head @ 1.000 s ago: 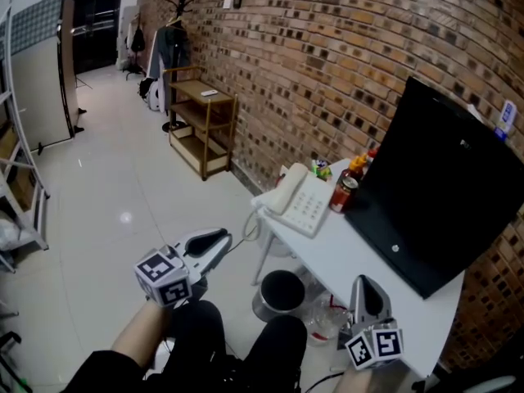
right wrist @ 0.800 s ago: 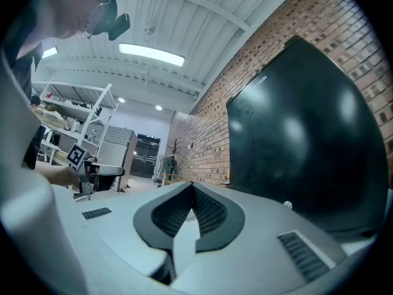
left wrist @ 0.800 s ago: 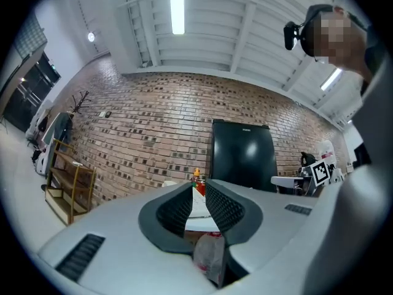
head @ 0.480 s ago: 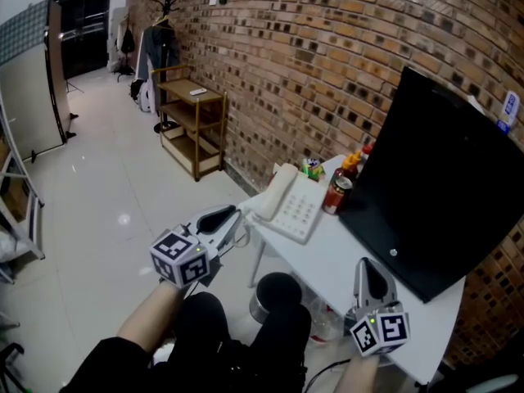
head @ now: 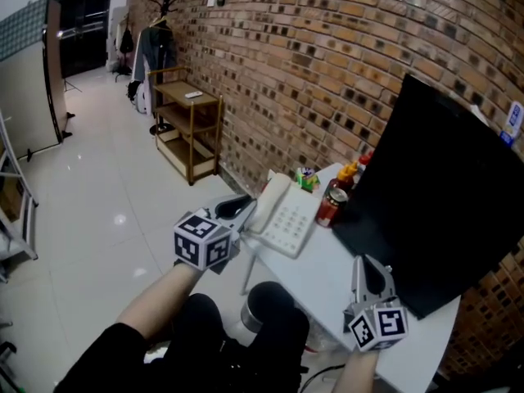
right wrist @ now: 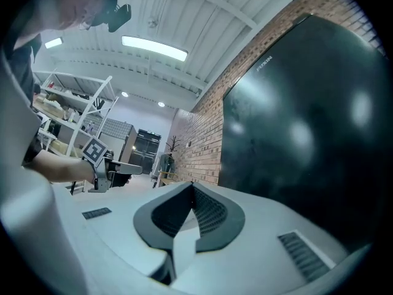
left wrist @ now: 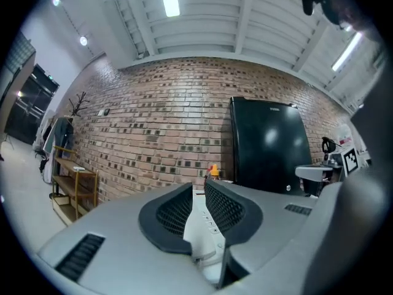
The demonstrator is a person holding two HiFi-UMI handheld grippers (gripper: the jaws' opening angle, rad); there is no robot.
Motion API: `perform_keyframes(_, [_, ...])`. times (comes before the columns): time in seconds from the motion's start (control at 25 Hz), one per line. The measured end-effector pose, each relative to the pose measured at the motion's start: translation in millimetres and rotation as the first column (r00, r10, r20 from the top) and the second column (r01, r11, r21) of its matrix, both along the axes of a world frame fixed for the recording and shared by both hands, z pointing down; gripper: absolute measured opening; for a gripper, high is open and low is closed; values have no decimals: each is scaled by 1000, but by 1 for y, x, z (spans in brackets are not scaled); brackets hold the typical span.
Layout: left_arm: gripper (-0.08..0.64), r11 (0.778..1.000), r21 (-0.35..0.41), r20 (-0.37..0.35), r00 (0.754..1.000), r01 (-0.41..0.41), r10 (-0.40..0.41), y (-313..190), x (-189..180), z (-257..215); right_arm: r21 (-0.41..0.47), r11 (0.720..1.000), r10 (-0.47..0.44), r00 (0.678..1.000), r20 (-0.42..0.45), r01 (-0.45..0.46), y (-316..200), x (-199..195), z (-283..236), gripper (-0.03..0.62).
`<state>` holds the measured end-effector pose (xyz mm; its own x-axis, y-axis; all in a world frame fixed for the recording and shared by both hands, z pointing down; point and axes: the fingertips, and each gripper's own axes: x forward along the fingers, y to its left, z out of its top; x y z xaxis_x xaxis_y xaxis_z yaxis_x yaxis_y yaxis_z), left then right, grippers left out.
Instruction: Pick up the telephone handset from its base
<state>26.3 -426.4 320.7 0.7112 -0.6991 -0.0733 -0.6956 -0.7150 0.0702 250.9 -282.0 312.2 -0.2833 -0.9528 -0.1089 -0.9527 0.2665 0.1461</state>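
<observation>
so the white plastic telephone handset lies just right of the left gripper, long axis running toward the brick wall. The right gripper is way farther. Both sets of jaws are pressed together.

The small brand mark on the black monitor is unreadable

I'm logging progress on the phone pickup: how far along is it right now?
Nothing is done yet: the white telephone handset lies on its white keypad base. In hand: the left tool, jaws shut, is beside the phone's near edge, holding nothing. The right tool is empty over the white table. Remaining: open, grasp, lift the handset.
</observation>
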Motion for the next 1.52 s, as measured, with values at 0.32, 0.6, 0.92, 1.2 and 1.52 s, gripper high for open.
perform_keyframes(0.32, [226,992,-97,125,990,75,-62,-53,35,7,-4,1000,-22,1000,-22,22,-20,-5,1,9])
perform_keyframes(0.6, [311,965,-231,321,946,122,-43,-89,68,41,-12,999,-38,999,-19,38,-24,-11,9,9])
perform_keyframes(0.92, [311,937,-310,348,936,163,-48,-104,73,64,-18,998,-53,998,-17,53,-26,-15,12,9])
perform_keyframes(1.2, [262,914,-360,350,935,185,-52,-106,76,70,-20,998,-63,998,-8,63,-28,-19,15,9])
perform_keyframes(1.52, [233,936,-299,317,944,188,-89,-90,69,61,-25,998,-58,998,-9,58,-26,-18,16,9])
